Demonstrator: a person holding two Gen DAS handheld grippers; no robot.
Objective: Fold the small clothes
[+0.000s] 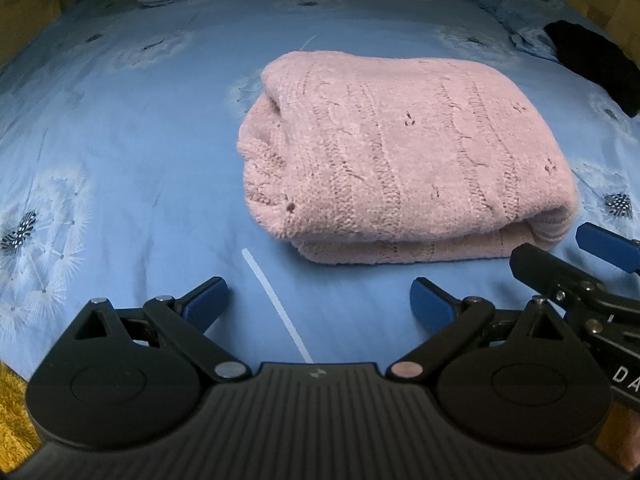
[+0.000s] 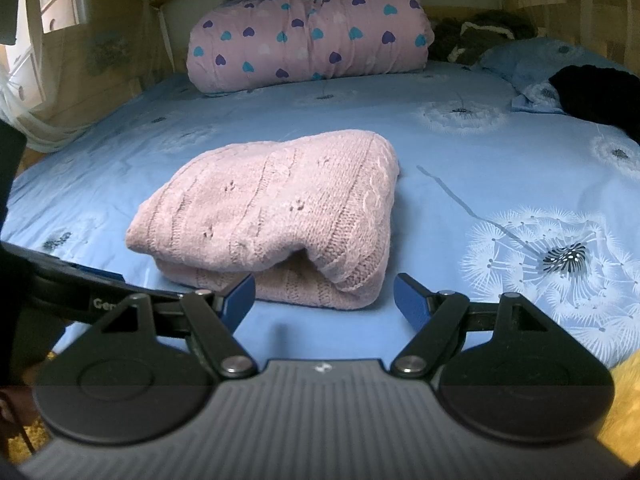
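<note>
A pink knitted sweater (image 1: 400, 152) lies folded into a thick rectangle on the blue bedsheet (image 1: 120, 140). My left gripper (image 1: 319, 300) hangs open just in front of its near edge, with nothing between the blue fingers. The right gripper's fingers (image 1: 608, 242) show at the right edge of the left wrist view, beside the sweater's corner. In the right wrist view the sweater (image 2: 272, 208) sits ahead and slightly left, and my right gripper (image 2: 325, 300) is open and empty, close to the fold's front edge. The left gripper's body (image 2: 80, 288) shows at the left.
A rolled pink quilt (image 2: 308, 36) with heart prints lies at the head of the bed. A black garment (image 2: 600, 96) rests on a blue pillow (image 2: 520, 68) at the far right. The blue bedsheet (image 2: 480, 152) has dandelion prints. Yellow fabric (image 2: 624, 400) shows below the bed's edge.
</note>
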